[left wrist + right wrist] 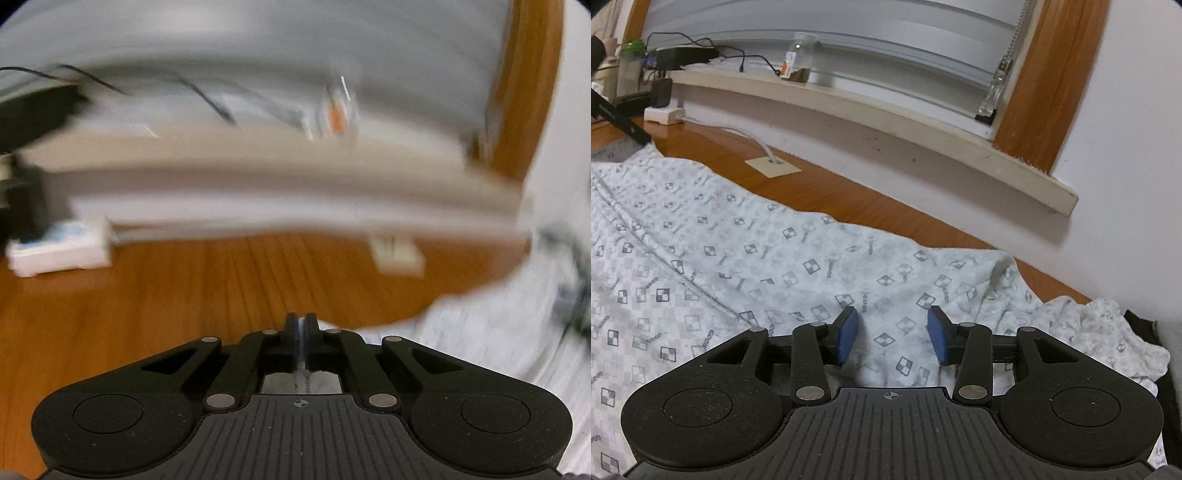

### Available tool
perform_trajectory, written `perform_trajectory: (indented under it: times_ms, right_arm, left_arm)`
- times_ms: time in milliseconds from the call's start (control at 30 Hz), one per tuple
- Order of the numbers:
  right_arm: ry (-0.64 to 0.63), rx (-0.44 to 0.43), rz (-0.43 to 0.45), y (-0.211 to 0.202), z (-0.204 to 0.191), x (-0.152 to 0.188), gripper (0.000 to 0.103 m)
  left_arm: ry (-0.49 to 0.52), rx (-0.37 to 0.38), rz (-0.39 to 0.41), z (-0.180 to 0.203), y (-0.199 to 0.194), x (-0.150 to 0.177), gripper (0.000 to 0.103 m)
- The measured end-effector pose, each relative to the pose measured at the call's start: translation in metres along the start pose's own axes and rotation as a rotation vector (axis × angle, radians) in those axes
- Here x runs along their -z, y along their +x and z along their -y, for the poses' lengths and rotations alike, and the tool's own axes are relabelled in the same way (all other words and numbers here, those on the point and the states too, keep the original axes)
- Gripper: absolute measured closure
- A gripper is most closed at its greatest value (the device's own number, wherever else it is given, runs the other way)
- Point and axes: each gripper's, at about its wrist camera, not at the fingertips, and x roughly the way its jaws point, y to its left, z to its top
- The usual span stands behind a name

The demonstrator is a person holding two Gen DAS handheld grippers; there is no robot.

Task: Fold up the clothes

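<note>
Between my left gripper (302, 332) fingers sits a thin sliver of white cloth: those jaws are clenched on an edge of the patterned garment (768, 266), which in that blurred view trails off to the right over the wooden table (155, 295). My right gripper (893, 338) stands released, blue pads apart, hovering just over the same garment with nothing pinched between them; the cloth lies flat beneath, spread across most of the table with a crumpled end at the far right edge.

As I judge it, the step in hand is taking a second hold so both ends of one edge can be lifted together. To do it well I should lower the right pads onto a hem or corner rather than the middle of the fabric, take one layer only, and keep the left grip firm so the edge stays taut and the fold line falls straight.

On the window sill (886, 110) stands a clear bottle (801, 55) with something dark at its bottom; what it is I cannot tell. A white power strip (663, 114) sits at the table's far left.
</note>
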Motion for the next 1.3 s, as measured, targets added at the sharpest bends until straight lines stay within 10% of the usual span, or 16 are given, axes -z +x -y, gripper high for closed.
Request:
perform_trajectory:
  times_ms: [267,333,533,667,900,1300]
  right_arm:
    - [-0.008,0.0,-0.007,0.002,-0.001,0.001,0.06]
    - [-0.011,0.0,-0.006,0.002,-0.001,0.001,0.06]
    - [0.003,-0.009,-0.003,0.002,0.001,0.001,0.059]
    - [0.011,-0.019,-0.009,0.004,0.003,0.001,0.058]
    - [0.09,-0.078,-0.024,0.008,0.017,0.002,0.058]
    - [0.091,-0.081,-0.025,0.019,0.016,-0.003,0.058]
  left_arm:
    - [0.042,-0.21,-0.071,-0.016,0.011,0.003,0.099]
    - [0.025,-0.238,-0.051,-0.02,0.008,0.001,0.086]
    - [0.116,-0.173,0.026,0.024,-0.001,-0.004,0.037]
    - [0.154,-0.041,0.036,0.077,0.011,0.003,0.026]
    - [0.275,0.123,-0.065,0.169,0.065,0.037,0.024]
    - [0.366,0.007,-0.093,0.166,0.097,0.064,0.026]
